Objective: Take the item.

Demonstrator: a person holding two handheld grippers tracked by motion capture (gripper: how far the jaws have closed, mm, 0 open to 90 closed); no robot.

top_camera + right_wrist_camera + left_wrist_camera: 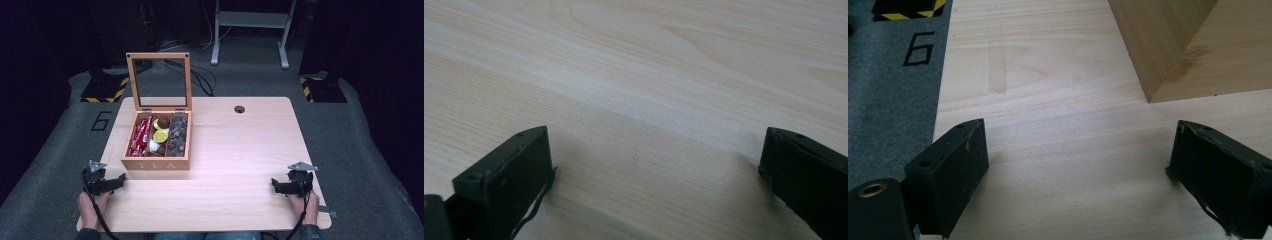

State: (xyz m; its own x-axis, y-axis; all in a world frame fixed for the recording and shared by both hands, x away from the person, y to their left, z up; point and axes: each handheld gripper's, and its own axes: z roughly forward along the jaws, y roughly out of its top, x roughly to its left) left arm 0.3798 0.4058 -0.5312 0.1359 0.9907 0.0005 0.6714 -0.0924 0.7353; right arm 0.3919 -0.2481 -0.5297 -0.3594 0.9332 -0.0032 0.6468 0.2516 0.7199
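A wooden tea box (156,163) marked TEA stands on the left half of the table with its glass lid (159,80) raised upright. Inside lie red sachets (140,136), yellow and brown capsules (161,135) and dark wrapped pieces (177,134). My left gripper (121,178) rests at the table's near left corner, just in front and left of the box, open with nothing between its jaws. The box's corner (1168,55) shows ahead of the left gripper (1075,150). My right gripper (273,184) rests near the front right, open over bare wood (654,155).
The light wooden table (235,150) has a cable hole (239,109) near its far edge. Grey carpet surrounds it, with a number 6 (919,48) marked at the left and striped yellow-black bases (106,89) beyond. White frame legs (250,30) stand behind the table.
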